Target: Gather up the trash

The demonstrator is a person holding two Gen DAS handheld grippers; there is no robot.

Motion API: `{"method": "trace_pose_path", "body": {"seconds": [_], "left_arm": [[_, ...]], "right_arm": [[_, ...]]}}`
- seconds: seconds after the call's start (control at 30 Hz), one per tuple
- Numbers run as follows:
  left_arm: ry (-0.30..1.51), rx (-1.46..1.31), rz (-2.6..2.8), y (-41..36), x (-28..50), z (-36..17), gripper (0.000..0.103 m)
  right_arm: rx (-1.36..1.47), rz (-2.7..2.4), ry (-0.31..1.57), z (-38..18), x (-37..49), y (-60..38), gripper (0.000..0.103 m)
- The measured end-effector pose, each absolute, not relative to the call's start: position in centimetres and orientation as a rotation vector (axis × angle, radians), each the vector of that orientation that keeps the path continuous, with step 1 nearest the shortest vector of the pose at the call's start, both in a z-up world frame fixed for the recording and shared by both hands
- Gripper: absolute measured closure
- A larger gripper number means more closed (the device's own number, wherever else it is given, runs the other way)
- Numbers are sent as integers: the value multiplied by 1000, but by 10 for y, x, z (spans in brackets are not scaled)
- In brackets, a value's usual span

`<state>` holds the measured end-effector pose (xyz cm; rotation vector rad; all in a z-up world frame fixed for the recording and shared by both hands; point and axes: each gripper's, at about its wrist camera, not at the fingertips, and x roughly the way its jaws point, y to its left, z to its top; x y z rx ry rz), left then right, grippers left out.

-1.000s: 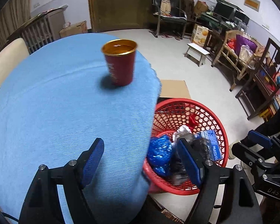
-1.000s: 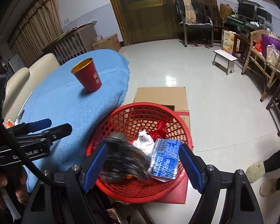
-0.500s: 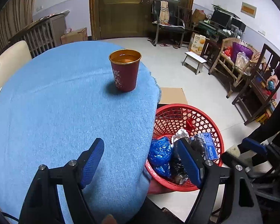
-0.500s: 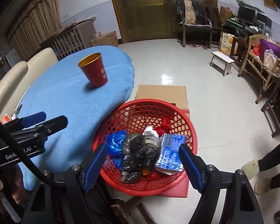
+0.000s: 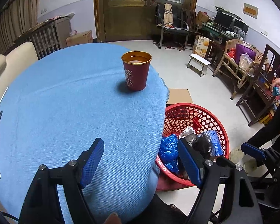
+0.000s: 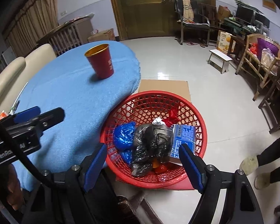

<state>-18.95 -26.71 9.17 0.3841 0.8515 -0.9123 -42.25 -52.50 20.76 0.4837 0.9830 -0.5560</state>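
Trash [image 6: 151, 141] fills the red basket [image 6: 179, 179] beside the table [image 5: 65, 112], where a cup [image 5: 136, 71] stands; both grippers [image 5: 140, 164] [image 6: 142, 165] gape empty. Only the right view shows the basket whole.

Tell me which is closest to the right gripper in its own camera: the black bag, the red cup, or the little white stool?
1. Black bag, in the red basket, just ahead of the right gripper.
2. Red cup, up left on the blue table.
3. White stool, far right on the floor.
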Motion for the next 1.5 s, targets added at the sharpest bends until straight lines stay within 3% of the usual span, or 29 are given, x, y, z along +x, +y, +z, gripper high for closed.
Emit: {"method": "trace_pose_path", "body": {"seconds": [1.5], "left_arm": [[805,418,-928,-267,-204,94,19]], "right_arm": [[493,-642,965,209,-429,-528,21]]}}
